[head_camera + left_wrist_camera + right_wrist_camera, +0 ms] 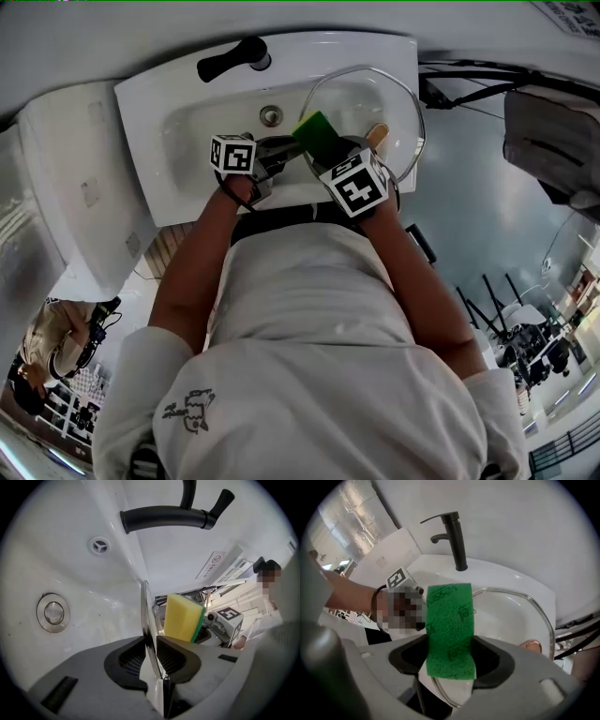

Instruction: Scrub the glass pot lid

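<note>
Left gripper (151,641): we have it clamped on the glass pot lid (367,98) at its rim, over the sink (178,131).
Right gripper (450,654): closed on the sponge (449,616), near the glass.
Progress: we judge scrubbing barely begun, as no suds show.

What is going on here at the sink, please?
A person stands at the white sink with a hand-held gripper in each hand. The left hand-held gripper is clamped on the rim of the glass pot lid and holds it on edge over the basin. The right hand-held gripper grips a yellow sponge, green scouring side showing, against or just off the lid's face; contact is not clear.
</note>
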Tool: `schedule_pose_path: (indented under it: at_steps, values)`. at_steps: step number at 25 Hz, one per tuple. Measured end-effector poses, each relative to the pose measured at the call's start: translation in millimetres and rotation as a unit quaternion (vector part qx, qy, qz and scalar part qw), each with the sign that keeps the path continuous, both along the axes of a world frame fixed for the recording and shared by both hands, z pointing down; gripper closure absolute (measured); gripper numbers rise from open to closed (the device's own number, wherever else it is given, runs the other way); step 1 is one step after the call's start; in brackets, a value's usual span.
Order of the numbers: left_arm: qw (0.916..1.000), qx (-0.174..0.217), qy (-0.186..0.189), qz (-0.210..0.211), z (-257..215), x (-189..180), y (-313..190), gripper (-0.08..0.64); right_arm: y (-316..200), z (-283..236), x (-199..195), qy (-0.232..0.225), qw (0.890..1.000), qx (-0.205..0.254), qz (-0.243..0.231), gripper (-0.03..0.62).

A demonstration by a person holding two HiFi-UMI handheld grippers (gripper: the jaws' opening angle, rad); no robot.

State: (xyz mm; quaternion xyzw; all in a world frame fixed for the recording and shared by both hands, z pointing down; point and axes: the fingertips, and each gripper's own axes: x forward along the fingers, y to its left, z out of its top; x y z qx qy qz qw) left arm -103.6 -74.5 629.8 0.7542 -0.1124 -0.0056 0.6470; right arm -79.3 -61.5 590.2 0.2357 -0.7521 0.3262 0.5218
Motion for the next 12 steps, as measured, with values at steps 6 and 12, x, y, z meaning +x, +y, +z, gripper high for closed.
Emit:
schedule_pose_path:
  at_steps: [6,12]
  values:
    - [1.0,-0.002,-0.002,0.001,1.4,-1.3,-0.4,0.486,40.3,3.1,25.2,0.012,0.999,-0.021,-0.043,0.307]
    - [0.9999,-0.009,0.01,0.008,0.6,1.1,-0.5,0.489,70.7,8.0,68.3,0.026,0.995,-0.065,-0.064,0.307]
